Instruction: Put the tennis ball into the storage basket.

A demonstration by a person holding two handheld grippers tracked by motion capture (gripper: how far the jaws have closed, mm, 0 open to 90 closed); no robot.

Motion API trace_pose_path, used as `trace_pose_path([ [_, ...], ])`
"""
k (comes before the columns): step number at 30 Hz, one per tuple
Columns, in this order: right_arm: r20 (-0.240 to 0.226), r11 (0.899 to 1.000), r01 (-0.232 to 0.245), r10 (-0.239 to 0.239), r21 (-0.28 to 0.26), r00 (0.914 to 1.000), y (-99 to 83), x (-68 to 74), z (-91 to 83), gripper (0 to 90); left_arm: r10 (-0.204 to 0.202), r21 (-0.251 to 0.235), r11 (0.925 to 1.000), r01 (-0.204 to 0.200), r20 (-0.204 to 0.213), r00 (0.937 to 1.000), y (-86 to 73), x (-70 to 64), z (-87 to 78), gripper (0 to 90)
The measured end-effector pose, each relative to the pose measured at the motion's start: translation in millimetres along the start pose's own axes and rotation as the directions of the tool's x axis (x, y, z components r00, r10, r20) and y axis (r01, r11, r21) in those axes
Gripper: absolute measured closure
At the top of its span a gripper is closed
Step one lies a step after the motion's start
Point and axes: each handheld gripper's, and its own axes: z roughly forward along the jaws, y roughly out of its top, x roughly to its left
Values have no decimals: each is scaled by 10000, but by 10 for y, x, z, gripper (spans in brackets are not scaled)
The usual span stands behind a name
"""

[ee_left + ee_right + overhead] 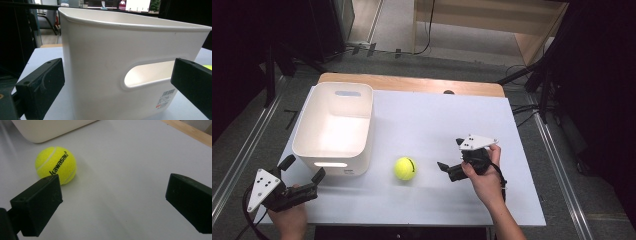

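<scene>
Right claw [451, 156]: jaws spread wide, holding nothing, clear of the tennis ball [405, 168] (marked "kawasaki"), which rests on the surface [452, 120] at its 9 o'clock. Left claw [303, 169]: wide open, empty, facing the white bin [334, 129].

Yellow tennis ball [405, 168] with black lettering, white bin [334, 131], black grippers

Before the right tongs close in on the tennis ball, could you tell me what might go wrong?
The tennis ball lies free on the smooth table, left of the open right tongs, so a jaw might nudge it rolling. The white bin stands close beside it; a wide approach could bump its wall.
</scene>
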Motion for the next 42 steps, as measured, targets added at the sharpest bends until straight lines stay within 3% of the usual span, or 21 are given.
trace_pose_path([
  [42, -1141, 9963, 640, -571, 580, 9918, 233, 222, 313, 0, -5, 12, 10000, 5, 24, 10000, 3, -3, -2, 0],
])
